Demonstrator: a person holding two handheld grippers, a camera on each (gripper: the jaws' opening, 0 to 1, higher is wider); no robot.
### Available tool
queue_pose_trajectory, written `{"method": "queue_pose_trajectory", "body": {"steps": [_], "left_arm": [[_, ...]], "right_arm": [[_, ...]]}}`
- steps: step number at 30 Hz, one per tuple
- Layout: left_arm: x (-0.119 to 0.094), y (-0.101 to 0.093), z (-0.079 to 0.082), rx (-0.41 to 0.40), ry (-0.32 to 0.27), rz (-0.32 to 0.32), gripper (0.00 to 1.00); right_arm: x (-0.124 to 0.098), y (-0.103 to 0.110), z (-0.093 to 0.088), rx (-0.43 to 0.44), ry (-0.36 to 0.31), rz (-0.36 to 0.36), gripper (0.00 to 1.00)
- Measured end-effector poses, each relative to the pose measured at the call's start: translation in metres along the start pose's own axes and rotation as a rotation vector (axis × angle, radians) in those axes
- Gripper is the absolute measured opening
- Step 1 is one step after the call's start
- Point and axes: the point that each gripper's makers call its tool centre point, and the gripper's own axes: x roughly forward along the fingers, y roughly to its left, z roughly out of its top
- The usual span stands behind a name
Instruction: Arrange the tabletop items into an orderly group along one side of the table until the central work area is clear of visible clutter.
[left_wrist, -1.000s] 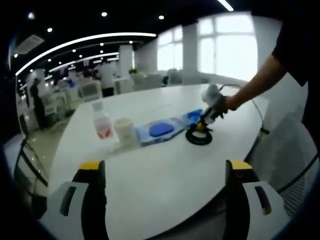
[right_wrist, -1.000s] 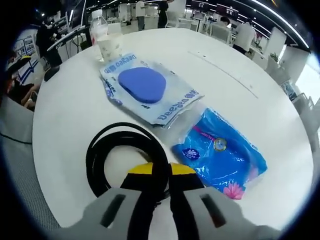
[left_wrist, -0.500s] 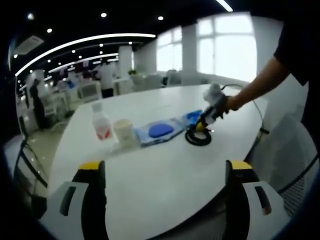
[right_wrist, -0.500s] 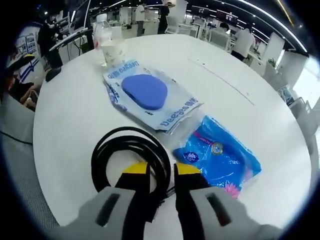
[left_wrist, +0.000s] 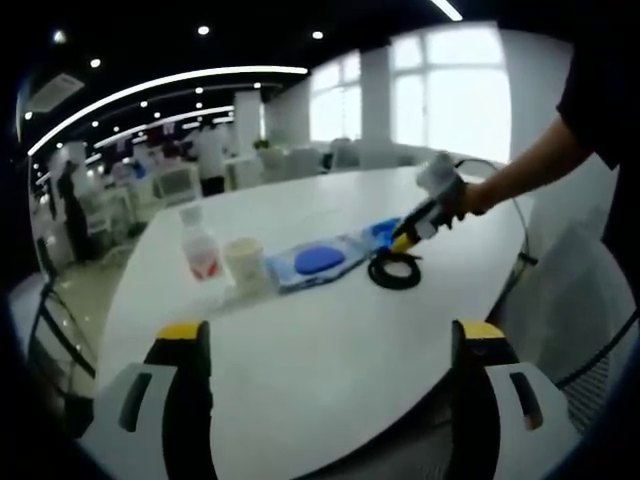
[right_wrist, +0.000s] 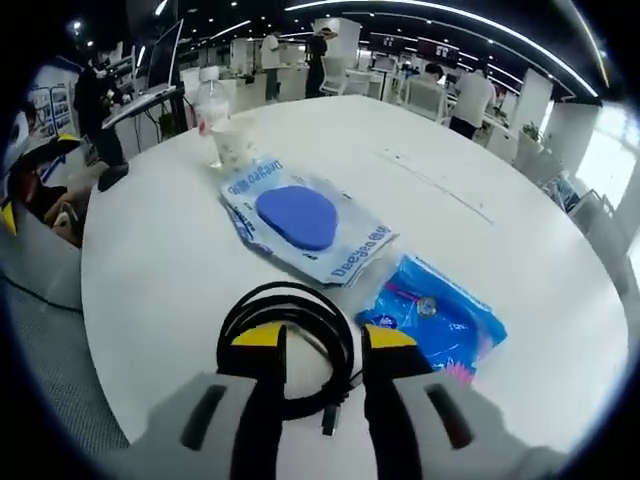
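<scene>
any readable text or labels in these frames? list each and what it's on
"Deagao", roughly: printed along the edges of the clear packet with the blue pad, letters distorted, reading uncertain.
Blue pouch: round logos and print, too small to read.
Water bottle label and paper cup: blurred, unreadable.

The left gripper (left_wrist: 330, 350) and right gripper (right_wrist: 322, 350) have grey jaws with yellow tips. The person's sleeve (left_wrist: 600, 80) is dark.

Open-plan office: dark ceiling (left_wrist: 150, 40) carried recessed spots and a long curved light strip (left_wrist: 160, 85). Bright windows (left_wrist: 440, 90) lit the far wall. Desks and chairs (right_wrist: 420, 95) stood behind the white table (left_wrist: 330, 340), people standing among them.
</scene>
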Motion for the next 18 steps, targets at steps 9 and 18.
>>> {"method": "queue_pose_trajectory", "body": {"steps": [9, 18], "left_arm": [[0.000, -0.002, 0.000, 0.008, -0.004, -0.009, 0.97], [0.000, -0.005, 0.000, 0.011, -0.009, -0.030, 0.97]], "right_arm": [[-0.018, 0.007, 0.000, 0.033, -0.050, -0.027, 0.39], [-0.046, 0.013, -0.007, 0.071, -0.097, -0.075, 0.52]]}}
